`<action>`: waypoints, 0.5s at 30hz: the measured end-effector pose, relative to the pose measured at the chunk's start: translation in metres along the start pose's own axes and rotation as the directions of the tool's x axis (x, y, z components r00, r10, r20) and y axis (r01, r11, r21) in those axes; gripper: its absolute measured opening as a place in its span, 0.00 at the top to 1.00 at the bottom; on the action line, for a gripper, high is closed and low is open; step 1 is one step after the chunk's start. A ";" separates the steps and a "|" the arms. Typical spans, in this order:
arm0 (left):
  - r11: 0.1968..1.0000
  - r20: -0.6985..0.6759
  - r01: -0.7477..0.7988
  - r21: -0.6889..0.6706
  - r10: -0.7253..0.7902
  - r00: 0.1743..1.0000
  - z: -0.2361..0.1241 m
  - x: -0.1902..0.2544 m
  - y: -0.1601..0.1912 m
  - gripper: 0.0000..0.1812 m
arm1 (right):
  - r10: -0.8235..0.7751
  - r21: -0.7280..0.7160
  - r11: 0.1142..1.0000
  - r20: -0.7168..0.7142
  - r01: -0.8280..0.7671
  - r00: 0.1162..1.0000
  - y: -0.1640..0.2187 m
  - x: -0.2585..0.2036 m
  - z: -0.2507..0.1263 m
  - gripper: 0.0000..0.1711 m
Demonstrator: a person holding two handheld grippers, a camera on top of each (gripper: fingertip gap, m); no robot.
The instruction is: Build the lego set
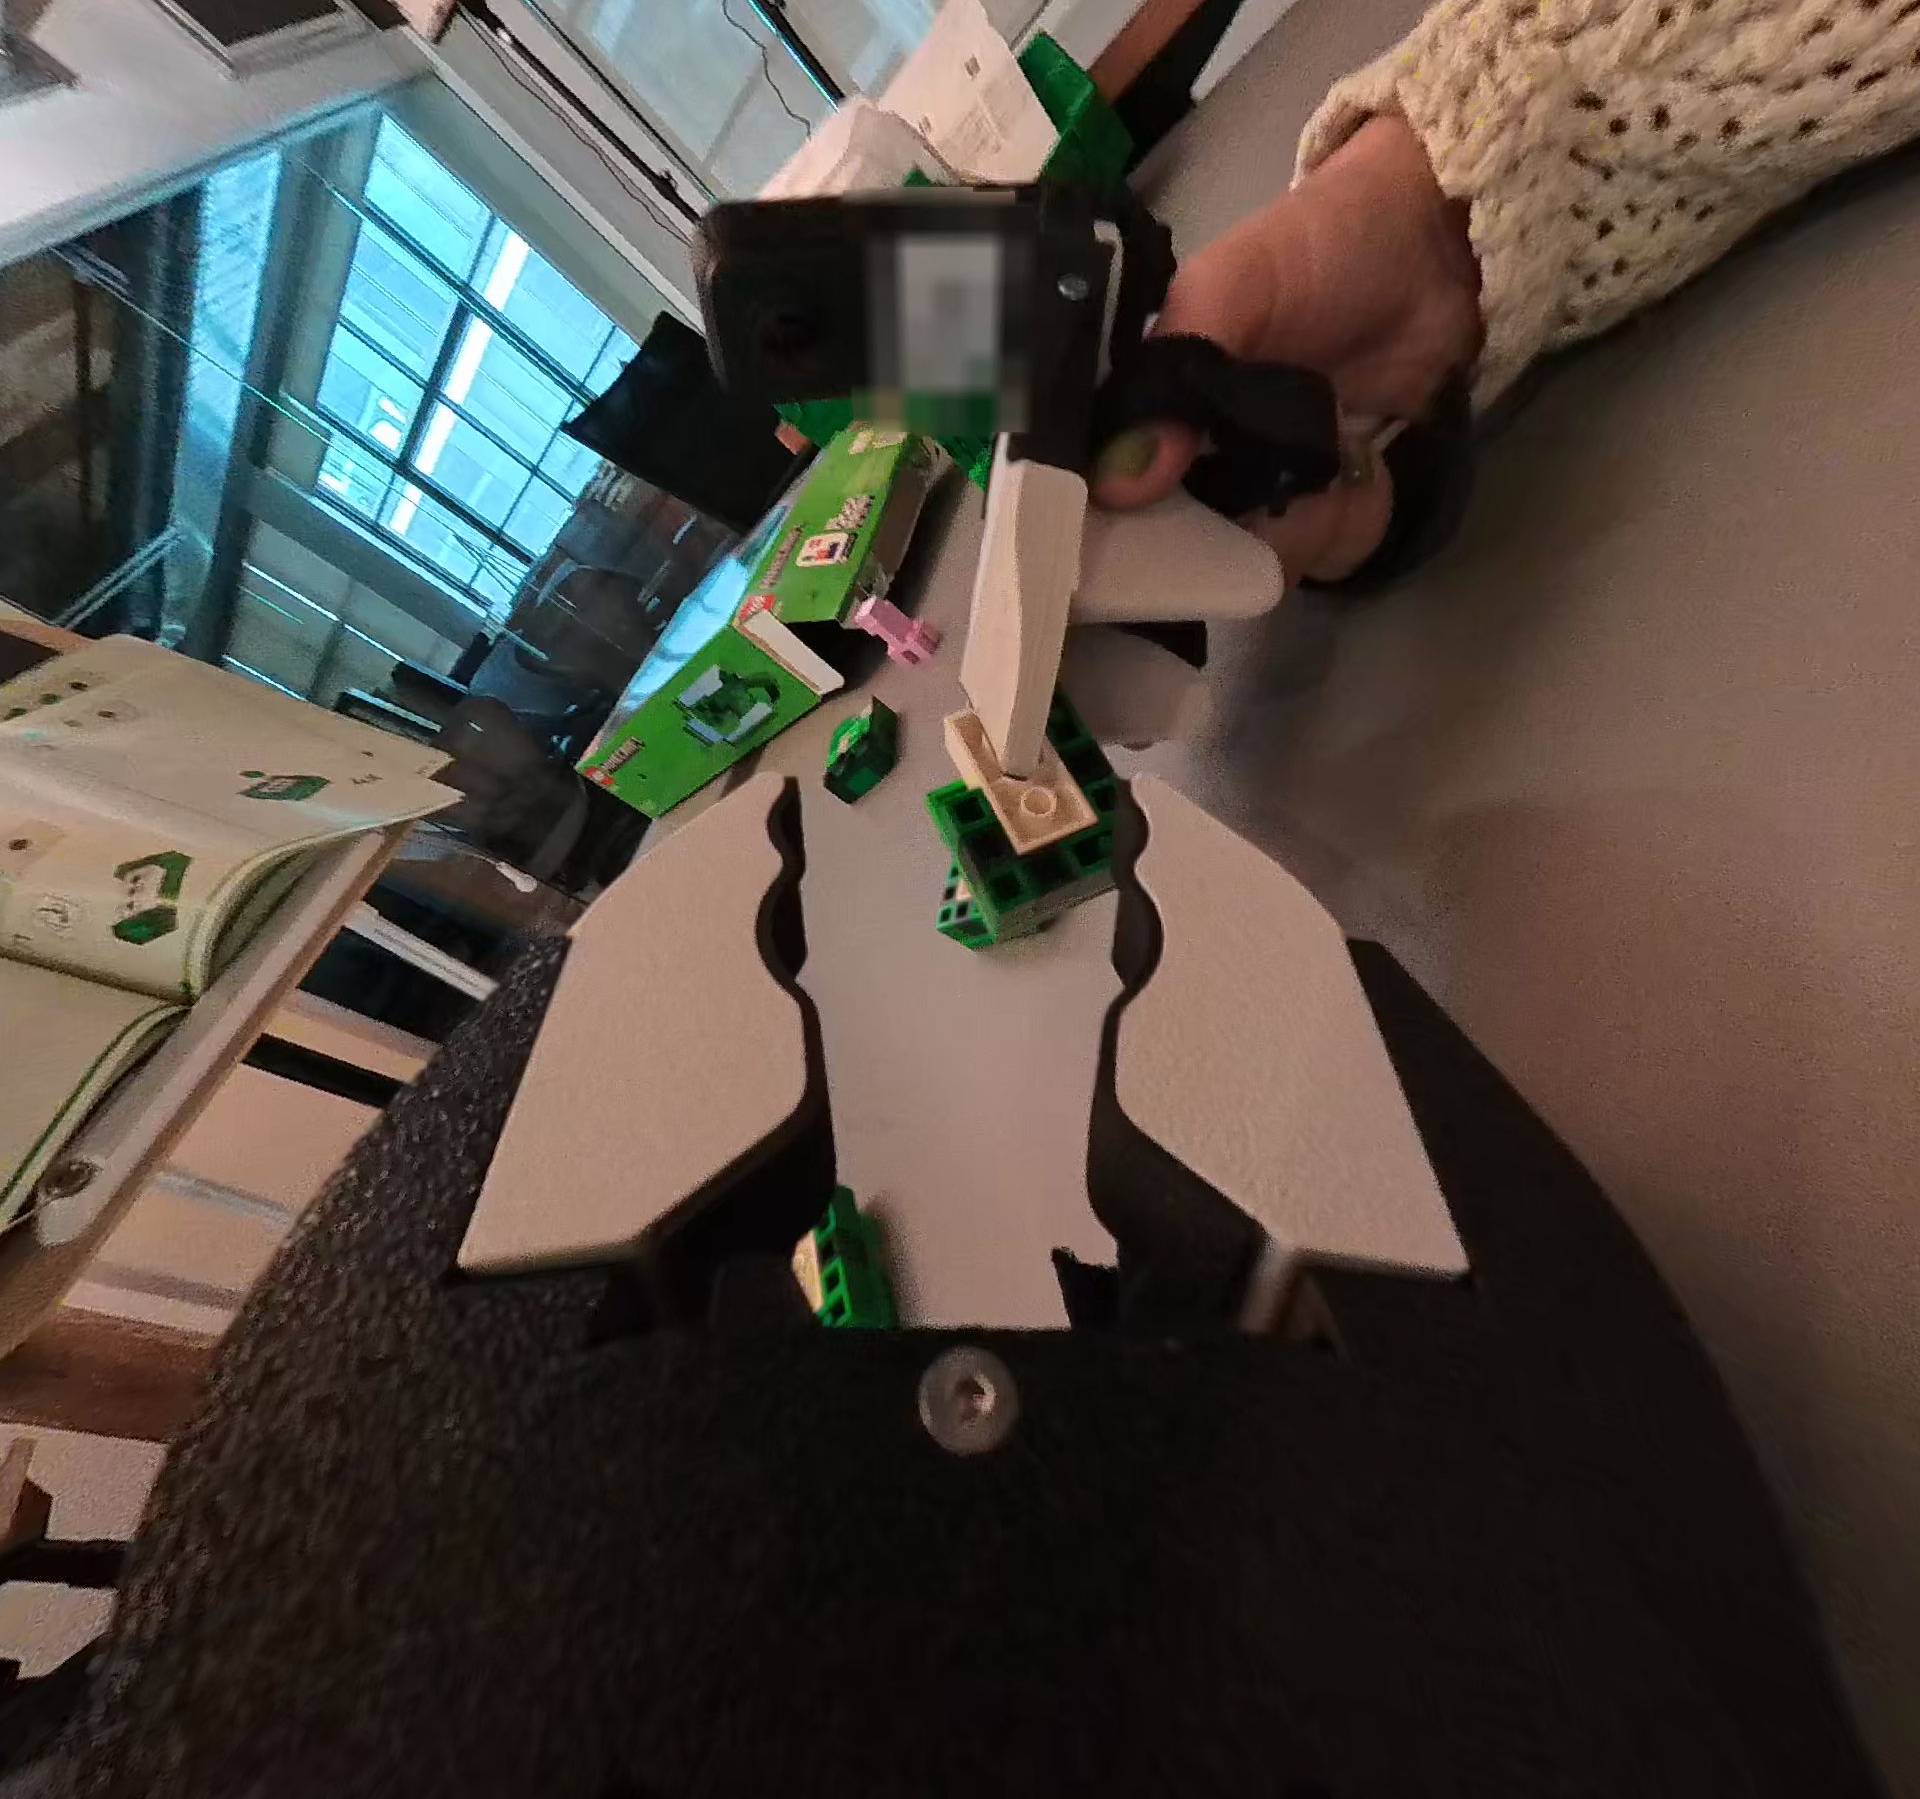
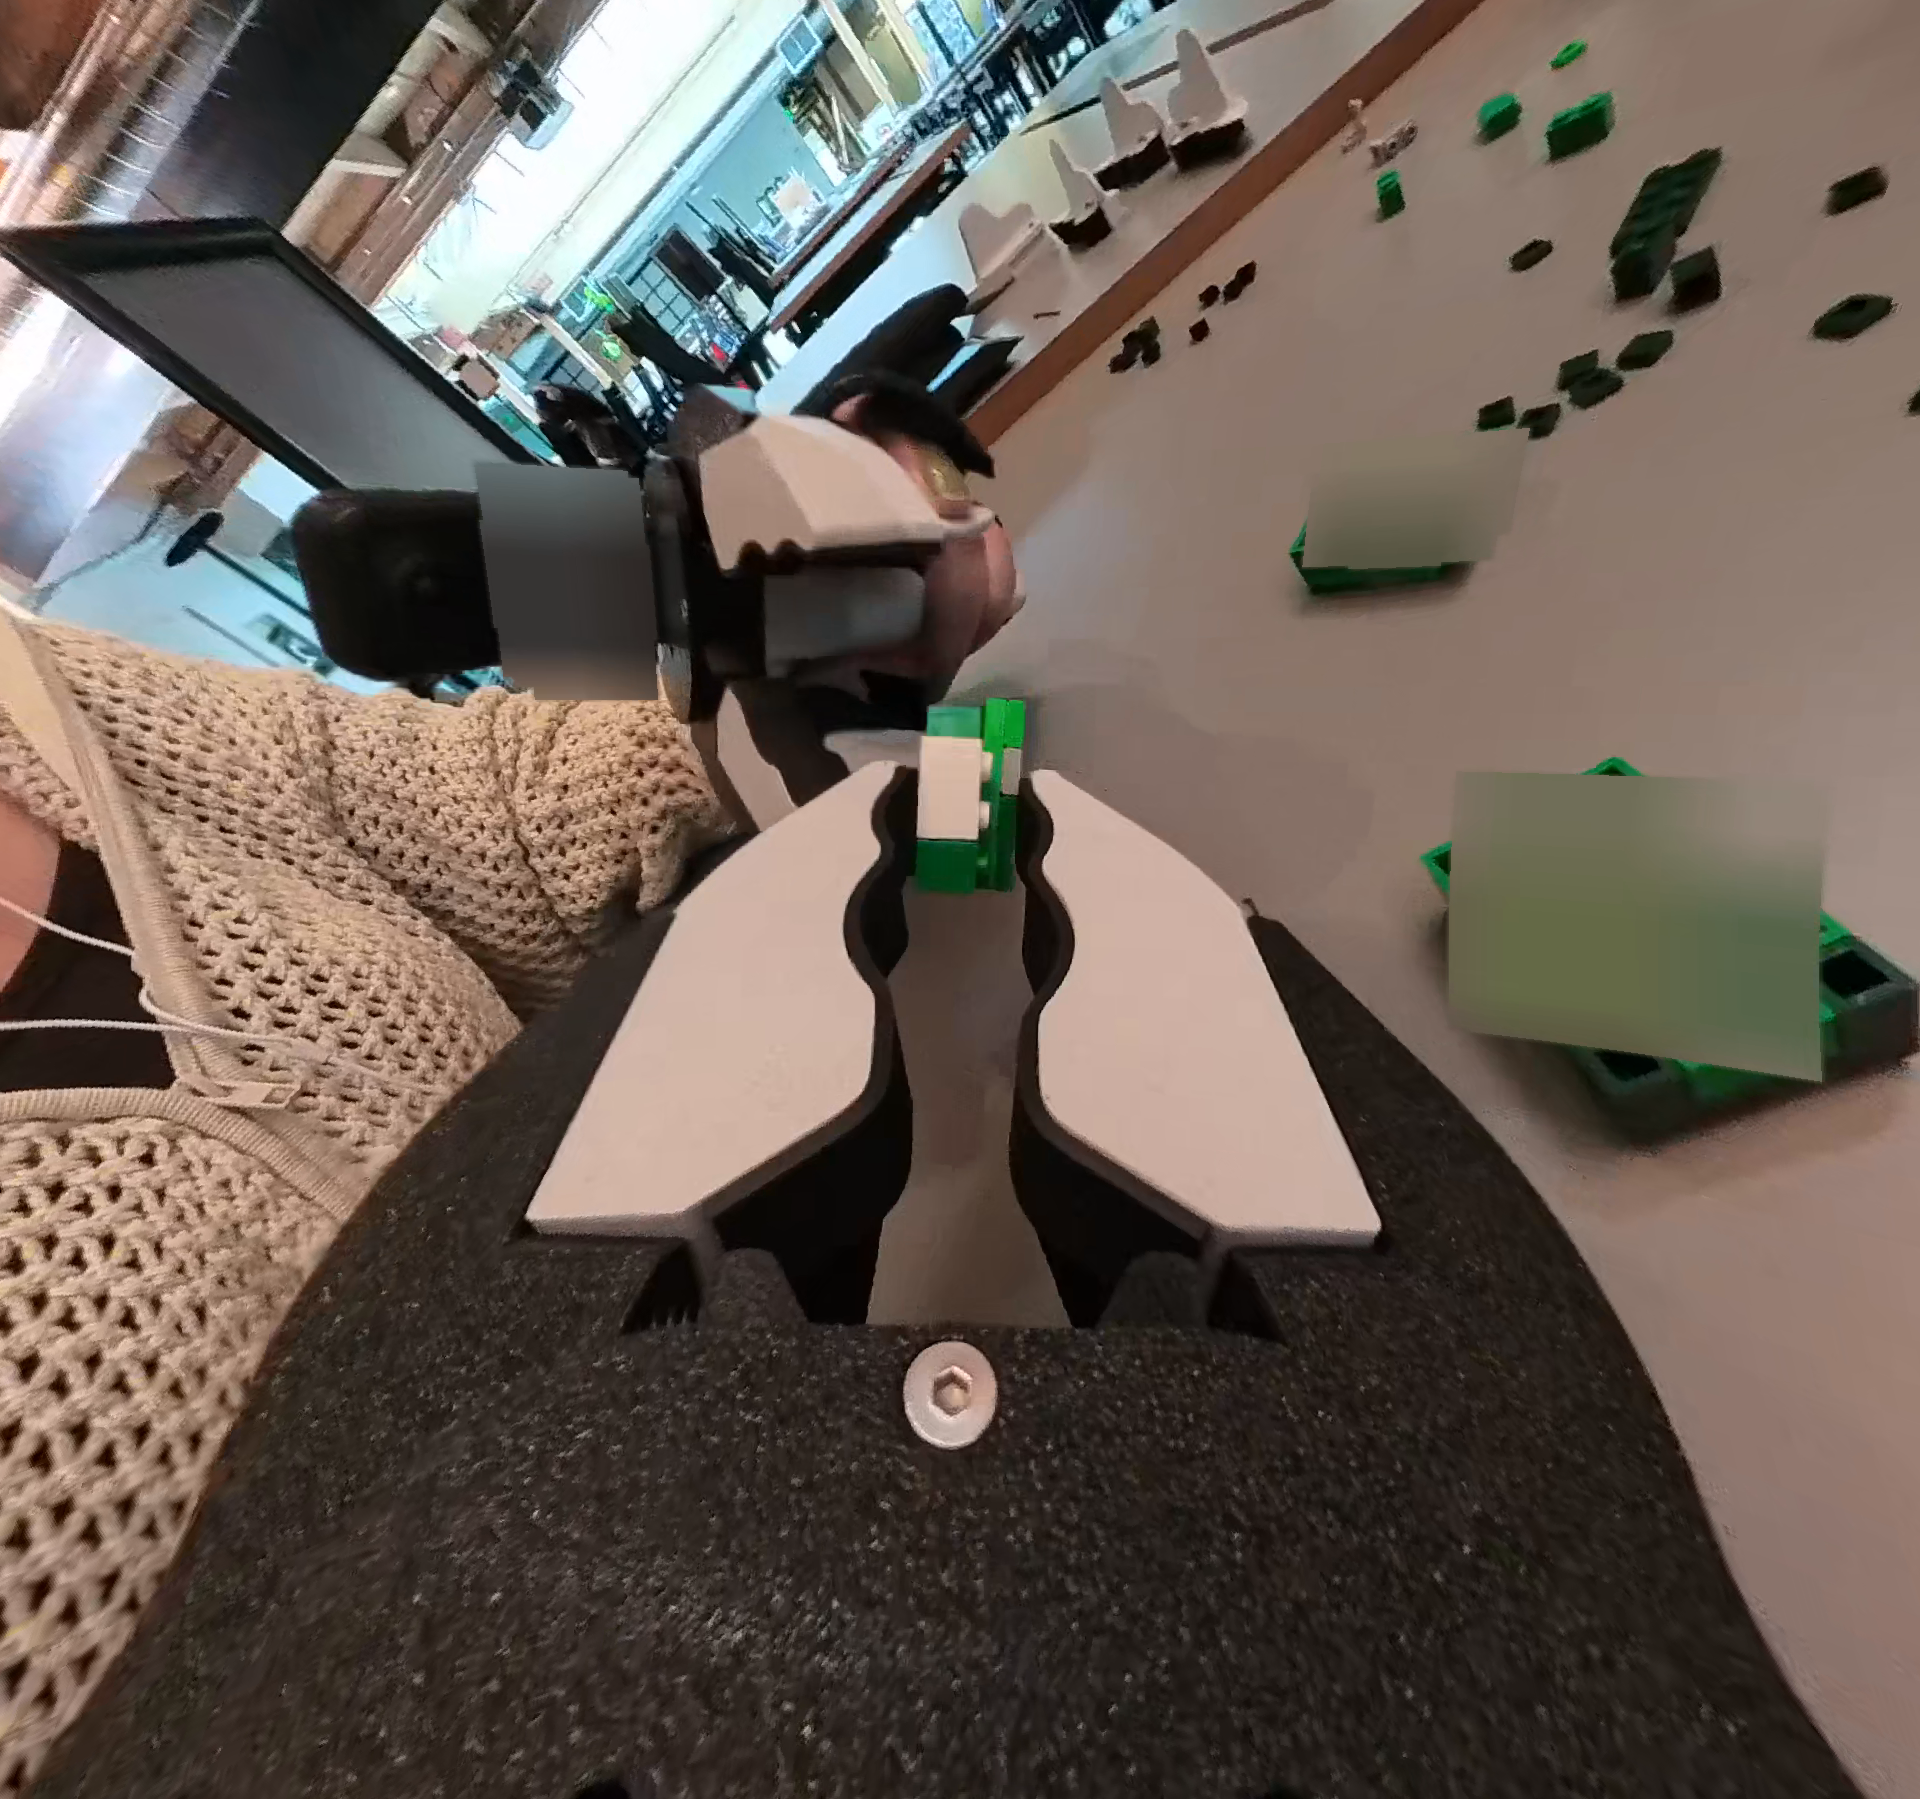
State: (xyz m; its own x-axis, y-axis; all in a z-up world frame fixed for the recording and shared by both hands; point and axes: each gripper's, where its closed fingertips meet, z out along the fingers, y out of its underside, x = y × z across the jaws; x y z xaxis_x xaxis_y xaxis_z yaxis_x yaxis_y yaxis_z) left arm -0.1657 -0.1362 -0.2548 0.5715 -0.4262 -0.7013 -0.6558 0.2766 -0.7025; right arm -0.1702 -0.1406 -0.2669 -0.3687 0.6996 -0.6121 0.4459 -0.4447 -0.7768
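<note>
A small green brick assembly with a white plate on it is held above the grey table. My right gripper is shut on this assembly, its jaws narrow around the green and white bricks. In the left wrist view it comes down from above, one finger edge-on against the white plate. My left gripper is wide open and empty, with the assembly just beyond its tips. In the right wrist view the left gripper sits behind the assembly.
A green set box, a pink piece and a dark green piece lie past the assembly. An open instruction booklet stands on the left. Several loose green bricks are scattered on the table. A partly built green base lies at the right. Both grippers' tips are close together, under 4 cm apart.
</note>
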 end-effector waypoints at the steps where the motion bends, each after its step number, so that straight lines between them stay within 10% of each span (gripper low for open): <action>1: 1.000 -0.013 -0.001 -0.001 0.001 1.000 0.001 0.002 0.001 0.69 | 0.008 0.003 1.000 0.002 -0.008 1.000 0.000 0.000 0.001 0.90; 15: 0.995 0.098 0.015 -0.100 -0.006 0.995 0.007 -0.009 0.010 0.71 | 0.125 0.304 0.942 0.075 -0.142 0.989 -0.036 -0.002 -0.010 0.90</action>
State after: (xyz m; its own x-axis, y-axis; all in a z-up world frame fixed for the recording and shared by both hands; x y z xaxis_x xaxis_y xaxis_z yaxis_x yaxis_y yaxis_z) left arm -0.1743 -0.1228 -0.2564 0.6207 -0.3413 -0.7059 -0.6931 0.1822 -0.6975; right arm -0.1773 -0.1203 -0.2365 -0.3700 0.5949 -0.7136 0.2242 -0.6882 -0.6900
